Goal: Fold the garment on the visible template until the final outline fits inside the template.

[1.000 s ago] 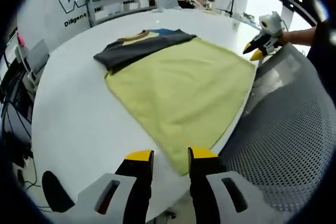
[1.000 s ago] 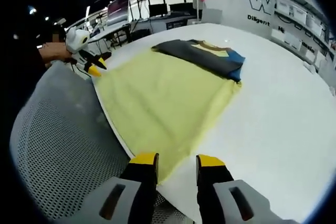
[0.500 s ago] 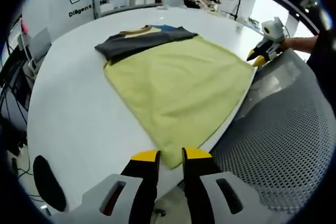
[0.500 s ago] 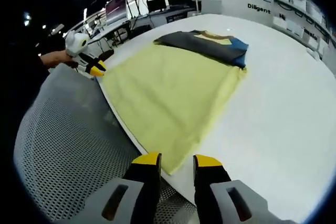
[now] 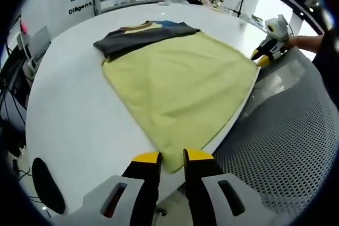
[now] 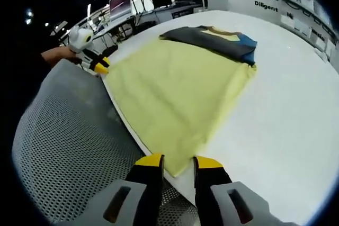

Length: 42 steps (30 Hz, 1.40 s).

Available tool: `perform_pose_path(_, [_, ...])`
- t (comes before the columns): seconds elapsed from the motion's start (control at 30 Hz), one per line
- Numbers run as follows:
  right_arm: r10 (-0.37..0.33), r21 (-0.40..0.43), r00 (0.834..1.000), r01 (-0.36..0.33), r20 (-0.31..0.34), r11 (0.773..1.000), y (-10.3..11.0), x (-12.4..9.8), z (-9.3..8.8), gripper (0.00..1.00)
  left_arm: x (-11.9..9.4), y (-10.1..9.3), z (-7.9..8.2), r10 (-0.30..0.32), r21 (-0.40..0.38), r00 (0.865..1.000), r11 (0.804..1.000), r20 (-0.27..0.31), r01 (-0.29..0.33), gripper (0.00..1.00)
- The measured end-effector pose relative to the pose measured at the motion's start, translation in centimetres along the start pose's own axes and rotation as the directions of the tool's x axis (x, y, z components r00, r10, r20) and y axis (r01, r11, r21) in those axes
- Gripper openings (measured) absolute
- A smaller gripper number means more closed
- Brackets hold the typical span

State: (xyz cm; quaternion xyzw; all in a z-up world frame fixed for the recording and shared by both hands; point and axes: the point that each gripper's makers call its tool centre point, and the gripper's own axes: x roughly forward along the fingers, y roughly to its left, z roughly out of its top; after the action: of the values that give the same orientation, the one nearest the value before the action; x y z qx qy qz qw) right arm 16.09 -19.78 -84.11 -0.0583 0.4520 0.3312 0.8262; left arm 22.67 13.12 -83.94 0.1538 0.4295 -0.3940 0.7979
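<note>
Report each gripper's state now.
Left gripper: narrowly open at a hem corner of the yellow garment.
Right gripper: narrowly open at the other corner.

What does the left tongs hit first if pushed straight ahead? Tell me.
The left tongs would meet the near corner of the yellow-green garment at the white table's edge. The jaws straddle that corner already, slightly apart; whether they touch the cloth is unclear.
</note>
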Motion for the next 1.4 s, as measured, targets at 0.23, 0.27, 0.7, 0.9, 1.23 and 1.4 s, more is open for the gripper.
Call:
perform_pose_path(0.23, [0.004,-0.009,1.0,-0.004,-0.004,1.0,-0.2,0.2,0.2,0.15,0.1,-0.1,0.0,-0.011,0.019,1.0,1.0,-0.016,0.011,0.2])
perform_pose_path(0.27, [0.005,-0.01,1.0,-0.005,-0.007,1.0,-0.1,0.3,0.2,0.15,0.1,-0.1,0.0,-0.009,0.026,1.0,1.0,-0.019,0.01,0.2])
perform_pose_path(0.7, [-0.014,-0.078,0.999,0.01,-0.039,0.997,0.0,0.7,0.4,0.1,0.2,0.1,0.0,0.001,0.084,0.998,0.996,-0.069,0.005,0.19])
perform_pose_path(0.9, [-0.035,-0.092,0.999,0.031,-0.04,0.995,-0.5,0.7,0.4,0.0,0.3,0.2,0.1,0.01,0.089,0.999,0.996,-0.053,-0.005,0.15])
perform_pose_path(1.23, [-0.05,-0.102,0.998,0.046,-0.04,0.994,-0.8,0.5,0.4,0.0,0.3,0.2,0.1,0.01,0.059,0.999,0.998,-0.038,-0.008,0.1])
perform_pose_path(1.4, [-0.054,-0.081,0.998,0.053,-0.019,0.995,-0.9,-0.1,0.7,0.0,0.0,0.1,0.5,0.013,0.07,1.0,0.998,-0.026,-0.011,0.08])
